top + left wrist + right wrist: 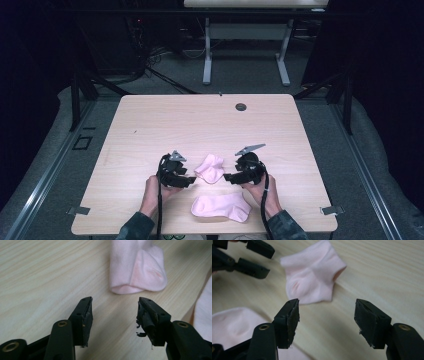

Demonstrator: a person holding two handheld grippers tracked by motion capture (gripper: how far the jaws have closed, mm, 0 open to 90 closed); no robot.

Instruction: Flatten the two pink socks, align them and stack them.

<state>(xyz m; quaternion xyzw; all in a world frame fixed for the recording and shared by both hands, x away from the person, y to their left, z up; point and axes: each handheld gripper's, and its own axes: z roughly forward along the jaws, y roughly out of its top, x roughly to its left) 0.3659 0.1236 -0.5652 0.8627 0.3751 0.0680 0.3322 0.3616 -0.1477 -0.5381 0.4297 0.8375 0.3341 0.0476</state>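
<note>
Two pale pink socks lie on the wooden table (pixel 165 125). The farther sock (pixel 210 168) (pixel 136 270) (pixel 312 280) is folded and sits between the two grippers. The nearer sock (pixel 221 206) (pixel 234 325) lies flat by the front edge; its edge shows at the right of the left gripper view (pixel 203 315). My left gripper (pixel 190 180) (pixel 115 312) is open just left of the folded sock, holding nothing. My right gripper (pixel 229 177) (pixel 327 315) is open just right of it, also holding nothing. The left gripper's jaws also appear at the top left of the right gripper view (pixel 249 257).
A round cable hole (pixel 241 107) sits near the table's far edge. Beyond the table stand a white desk frame (pixel 245 55) and cables on the dark floor. Bare tabletop stretches behind and to both sides of the socks.
</note>
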